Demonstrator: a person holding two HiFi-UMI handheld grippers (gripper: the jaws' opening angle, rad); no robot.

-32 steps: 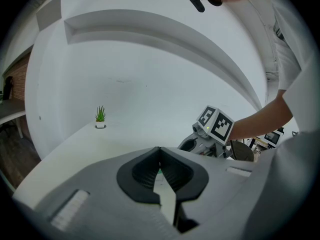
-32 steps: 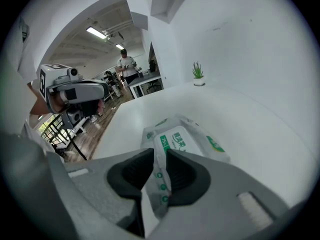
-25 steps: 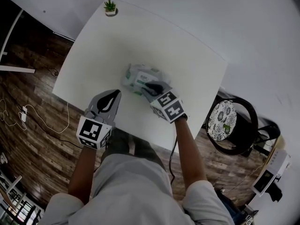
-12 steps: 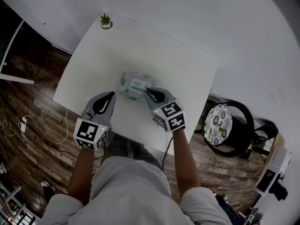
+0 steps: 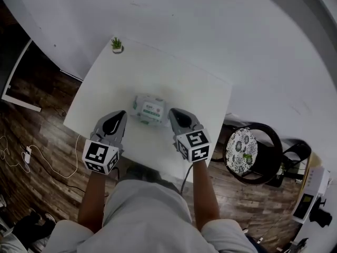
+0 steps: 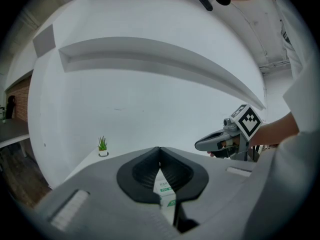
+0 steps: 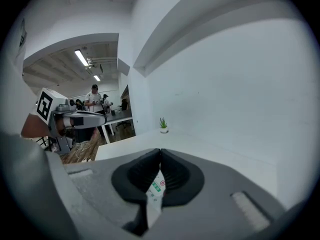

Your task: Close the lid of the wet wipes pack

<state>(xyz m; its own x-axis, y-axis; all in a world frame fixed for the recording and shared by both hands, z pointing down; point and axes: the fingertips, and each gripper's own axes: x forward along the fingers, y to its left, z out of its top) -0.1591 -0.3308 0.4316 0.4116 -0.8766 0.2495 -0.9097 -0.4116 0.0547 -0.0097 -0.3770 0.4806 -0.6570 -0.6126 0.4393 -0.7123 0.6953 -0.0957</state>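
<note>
left tongs: clenched, empty
right tongs: just clamped shut, empty
wipes pack: between my tongs, gaps either side
tabletop: bare beyond them

White table stood against a white wall. Small potted plant sat at its far left corner. Round chair with patterned cushion stood off the right edge on dark wood floor. Cables lay left.
</note>
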